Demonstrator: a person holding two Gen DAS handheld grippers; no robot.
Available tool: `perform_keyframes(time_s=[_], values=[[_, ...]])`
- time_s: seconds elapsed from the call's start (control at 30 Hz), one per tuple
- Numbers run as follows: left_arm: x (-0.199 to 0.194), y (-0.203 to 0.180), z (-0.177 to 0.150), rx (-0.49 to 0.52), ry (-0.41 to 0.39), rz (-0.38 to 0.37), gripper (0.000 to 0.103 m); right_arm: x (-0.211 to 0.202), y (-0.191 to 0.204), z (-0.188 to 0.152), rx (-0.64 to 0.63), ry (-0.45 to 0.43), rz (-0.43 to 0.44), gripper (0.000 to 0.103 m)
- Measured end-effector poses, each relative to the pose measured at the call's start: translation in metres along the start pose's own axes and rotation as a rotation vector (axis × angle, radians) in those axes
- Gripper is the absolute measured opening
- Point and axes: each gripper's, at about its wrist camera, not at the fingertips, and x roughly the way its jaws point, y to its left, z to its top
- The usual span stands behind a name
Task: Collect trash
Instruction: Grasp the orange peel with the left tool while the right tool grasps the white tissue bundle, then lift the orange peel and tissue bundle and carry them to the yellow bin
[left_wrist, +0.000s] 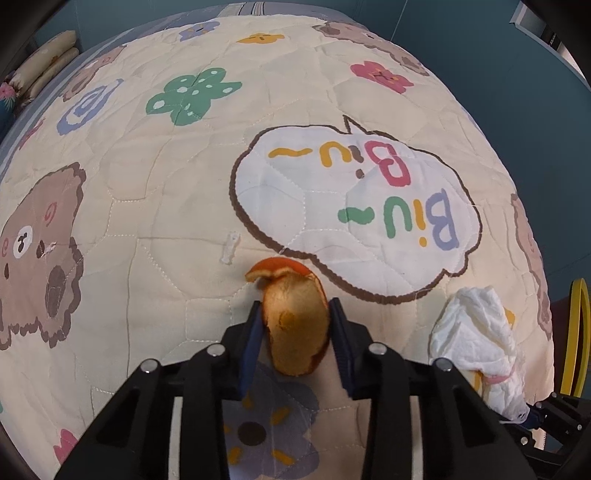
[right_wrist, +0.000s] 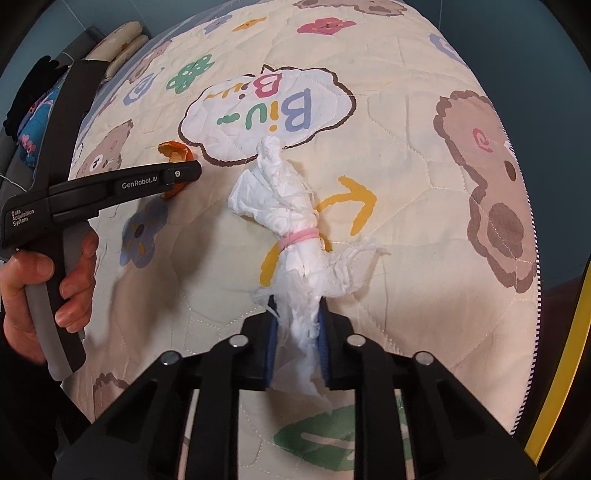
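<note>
My left gripper (left_wrist: 297, 308) is shut on an orange peel (left_wrist: 295, 325), gripped between its blue pads above the quilt. The peel also shows in the right wrist view (right_wrist: 173, 153), partly hidden behind the left gripper's black body (right_wrist: 147, 181). My right gripper (right_wrist: 295, 314) is shut on a crumpled white tissue wad (right_wrist: 280, 206) tied with a pink rubber band (right_wrist: 299, 235); its frayed end sits between the pads. The tissue also shows in the left wrist view (left_wrist: 476, 339) at the right.
A cream quilted bedspread (left_wrist: 166, 206) with bears, flowers and a "Biu Biu" speech bubble (left_wrist: 354, 206) covers the bed. A small white scrap (left_wrist: 231, 247) lies on it. Pillows (left_wrist: 44, 62) sit far left. A yellow-rimmed object (right_wrist: 565, 354) is past the bed's right edge.
</note>
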Motion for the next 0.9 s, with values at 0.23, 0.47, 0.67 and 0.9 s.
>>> perform_keyframes(time_s=[0.23,0.47,0.67,0.9], values=[[-0.014,0.005,-0.003,-0.005,-0.014,-0.029,0.022,-0.013,0.0,-0.006,0.0,-0.023,0.028,0.012],[-0.038,0.013,-0.011,-0.014,-0.048,-0.051,0.02,-0.035,0.007,-0.014,-0.011,-0.06,0.04,0.012],[-0.057,0.014,-0.017,-0.013,-0.072,-0.062,0.02,-0.052,0.01,-0.023,-0.015,-0.078,0.041,0.012],[-0.076,0.009,-0.036,0.011,-0.084,-0.072,0.02,-0.068,0.006,-0.035,-0.002,-0.087,0.042,0.012]])
